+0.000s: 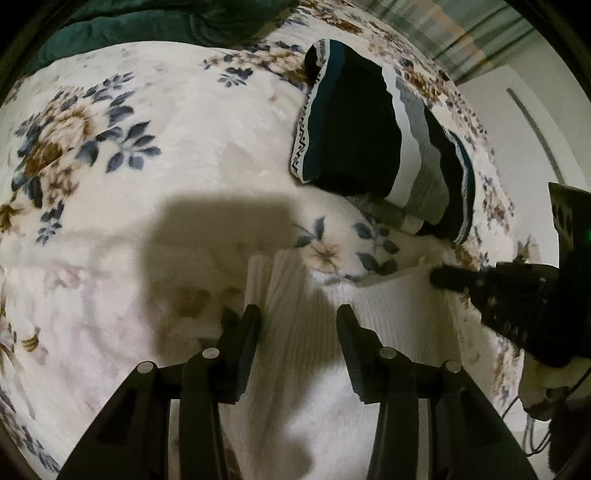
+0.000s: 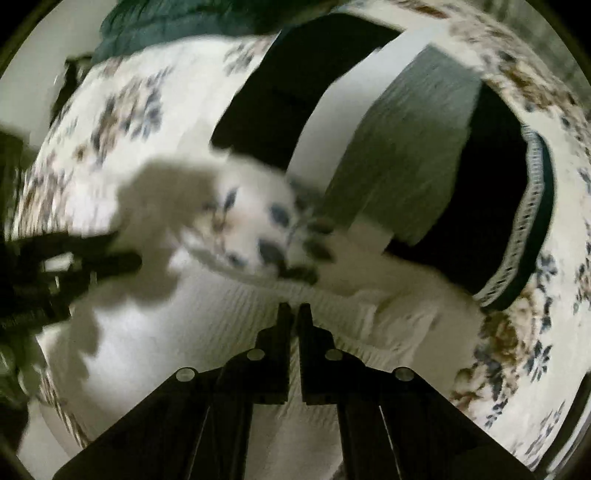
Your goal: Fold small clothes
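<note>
White ribbed garment (image 1: pixel 295 332) was laid flat on the floral blanket (image 1: pixel 110 184), nearest the cameras, directly under both grippers. In the right wrist view the same garment (image 2: pixel 207 325) was seen spread across the lower middle of the frame, with a bunched, gathered part toward its right side.

Left gripper (image 1: pixel 298 314) was held above the garment with its jaws set wide apart; nothing was seen between them, ribbed cloth visible through the gap. In the right wrist view the left gripper (image 2: pixel 122 260) was seen at the left edge, over the garment's left part; whether cloth was touched there could not be told, the frame being blurred.

Right gripper (image 2: pixel 294 308) was narrowed to a thin slit, tips at the garment's far edge. Whether cloth was pinched could not be told. In the left wrist view its tips (image 1: pixel 439 277) were seen at the garment's far right corner.

A raised fold of blanket with a flower print (image 1: pixel 343 247) was lying just beyond the garment's far edge, between it and the stack.

Further back, a stack of folded clothes (image 1: pixel 369 129) was set on the blanket: dark pieces with patterned trim, a white piece and a grey piece, overlapped. A dark green quilt (image 1: pixel 147 26) was lying at the far end. Gripper shadows were cast across blanket and garment.
</note>
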`<state>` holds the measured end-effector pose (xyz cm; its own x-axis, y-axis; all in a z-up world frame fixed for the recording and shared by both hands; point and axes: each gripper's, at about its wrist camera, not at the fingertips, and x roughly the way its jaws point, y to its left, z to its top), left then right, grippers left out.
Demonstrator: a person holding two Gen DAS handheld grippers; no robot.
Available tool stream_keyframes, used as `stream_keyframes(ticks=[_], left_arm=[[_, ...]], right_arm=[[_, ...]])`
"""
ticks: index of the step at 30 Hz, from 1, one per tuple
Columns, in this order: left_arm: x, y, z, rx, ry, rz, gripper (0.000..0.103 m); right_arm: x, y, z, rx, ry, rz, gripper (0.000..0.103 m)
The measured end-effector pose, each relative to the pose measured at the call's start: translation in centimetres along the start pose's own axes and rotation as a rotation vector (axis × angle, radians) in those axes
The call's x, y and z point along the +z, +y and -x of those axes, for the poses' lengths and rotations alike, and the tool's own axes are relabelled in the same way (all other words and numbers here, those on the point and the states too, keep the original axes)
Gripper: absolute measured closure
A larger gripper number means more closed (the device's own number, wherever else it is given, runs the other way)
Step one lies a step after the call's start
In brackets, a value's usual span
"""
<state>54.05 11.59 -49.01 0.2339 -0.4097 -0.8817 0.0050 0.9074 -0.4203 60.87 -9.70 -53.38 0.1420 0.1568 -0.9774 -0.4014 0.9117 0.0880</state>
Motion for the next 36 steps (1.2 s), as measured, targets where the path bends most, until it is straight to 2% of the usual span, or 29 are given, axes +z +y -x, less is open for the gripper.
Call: stream_keyframes(ticks=[3,5,8,10,11,12,14,15,17,20,21,22,23,24,25,26,29,32,34,36], left_arm=[[0.3,0.6,0.0,-0.022,-0.005,0.028,0.059],[0.6,0.9,-0.8,-0.045,0.011,0.044,0.055],[0.9,0.7,-2.7,-0.07,0.048,0.029,0.058],[0.8,0.5,-2.8,-0.081,0.019,0.014,0.098],[0.8,0.5,-2.8,-0.078,0.017,0.011,0.098],[0.8,0.7,-2.4,-0.077,0.0,0.015,0.098],[0.8,1.4,-1.7,-0.098,-0.031,0.052,0.098],[0.7,1.8,-1.4,-0.099,-0.039,0.071,0.098],[0.6,2.5,-1.1,-0.1,-0.049,0.099,0.098],[0.5,2.7,-1.0,-0.105,-0.047,0.116,0.098],[0.5,2.6,-1.0,-0.105,-0.046,0.111,0.098],[0.5,2.4,-0.8,-0.101,-0.048,0.103,0.098],[0.6,2.3,-0.7,-0.1,-0.049,0.098,0.098],[0.6,2.1,-0.6,-0.097,-0.052,0.091,0.098],[0.7,2.1,-0.5,-0.094,-0.056,0.085,0.098],[0.8,2.1,-0.4,-0.093,-0.058,0.083,0.098],[1.1,2.9,-0.9,-0.073,-0.051,0.096,0.098],[1.3,3.8,-2.7,-0.077,-0.011,0.103,0.098],[1.3,3.3,-3.3,-0.096,0.011,0.08,0.097],[1.3,3.2,-3.2,-0.128,0.031,0.088,0.094]], right_arm=[[1.1,-0.4,0.0,-0.016,-0.003,-0.025,0.1],[1.4,-0.6,-1.8,-0.015,0.048,-0.035,0.1],[0.8,-0.5,-3.2,0.018,0.082,-0.083,0.099],[0.3,-1.7,-2.4,0.08,0.1,-0.152,0.096],[-0.1,-2.2,-1.9,0.094,0.097,-0.181,0.089],[-0.7,-3.3,-0.7,0.112,0.071,-0.225,0.078],[-1.9,-5.2,1.3,0.108,0.023,-0.302,0.061],[-2.9,-6.5,2.1,0.114,0.009,-0.353,0.058],[-4.3,-8.0,1.9,0.144,0.038,-0.413,0.057],[-6.1,-9.1,-0.4,0.174,0.106,-0.464,0.057],[-6.5,-8.7,-1.2,0.192,0.118,-0.471,0.06],[-7.0,-8.6,-1.5,0.222,0.108,-0.472,0.07],[-7.4,-8.2,-1.4,0.236,0.094,-0.472,0.097],[-7.4,-7.5,-1.0,0.21,0.075,-0.457,0.097],[-7.4,-6.9,0.1,0.139,0.027,-0.43,0.098],[-7.5,-6.7,1.0,0.103,-0.011,-0.431,0.099],[-8.1,-9.2,3.1,0.016,-0.092,-0.554,0.1],[-8.3,-10.9,0.7,0.024,-0.025,-0.622,0.1],[-8.1,-10.3,-1.1,0.022,0.021,-0.582,0.1],[-8.1,-9.8,-1.6,0.03,0.03,-0.56,0.099]])
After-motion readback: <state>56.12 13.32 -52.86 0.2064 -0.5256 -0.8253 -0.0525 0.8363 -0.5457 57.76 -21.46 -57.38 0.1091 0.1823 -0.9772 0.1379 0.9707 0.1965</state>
